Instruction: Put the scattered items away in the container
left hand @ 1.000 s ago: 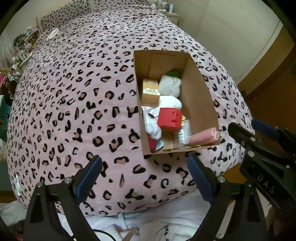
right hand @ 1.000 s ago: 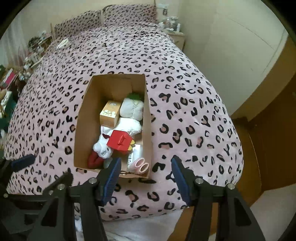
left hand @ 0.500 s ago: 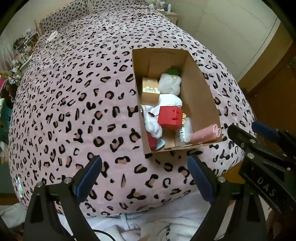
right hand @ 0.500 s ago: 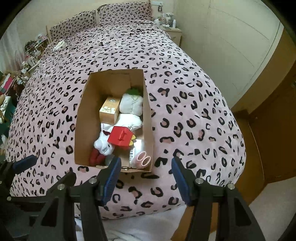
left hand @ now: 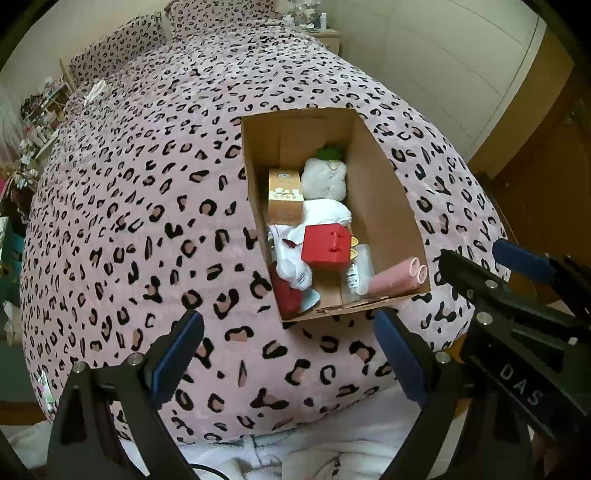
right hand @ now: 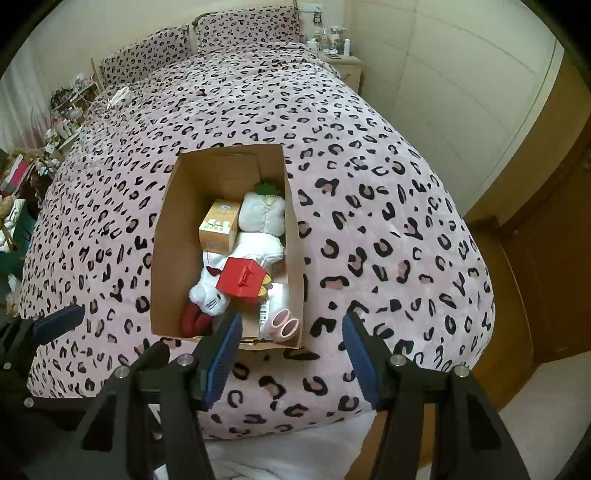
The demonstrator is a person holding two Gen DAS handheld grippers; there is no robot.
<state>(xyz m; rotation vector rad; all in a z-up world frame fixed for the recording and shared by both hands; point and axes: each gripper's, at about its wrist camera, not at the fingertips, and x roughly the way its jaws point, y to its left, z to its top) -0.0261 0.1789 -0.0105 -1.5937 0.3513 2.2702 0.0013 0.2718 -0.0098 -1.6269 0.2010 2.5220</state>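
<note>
An open cardboard box [left hand: 384, 206] [right hand: 168, 236] sits on the leopard-print bed. Inside lie a red toy box [left hand: 327, 247] [right hand: 242, 277], a tan carton [left hand: 284, 195] [right hand: 219, 225], white plush toys [left hand: 325, 177] [right hand: 264, 212], a pink twin-tube item [left hand: 397, 277] [right hand: 284, 325] and a red item [left hand: 284, 291] [right hand: 192, 317]. My left gripper [left hand: 290, 350] is open and empty, hovering in front of the box's near end. My right gripper [right hand: 291, 354] is open and empty, also just before the box. The right gripper also shows at the right in the left wrist view [left hand: 517, 291].
The pink leopard bedspread [left hand: 140, 192] [right hand: 388, 206] covers the whole bed, with pillows [right hand: 243, 26] at the far end. A nightstand [right hand: 343, 66] with bottles stands at the back right. Cluttered shelves [right hand: 66, 107] are at the left. A wooden door [right hand: 554, 266] is at right.
Both grippers have pulled back and risen slightly from the box; the box looks a little farther and the view wider. Nothing in the box moved.
</note>
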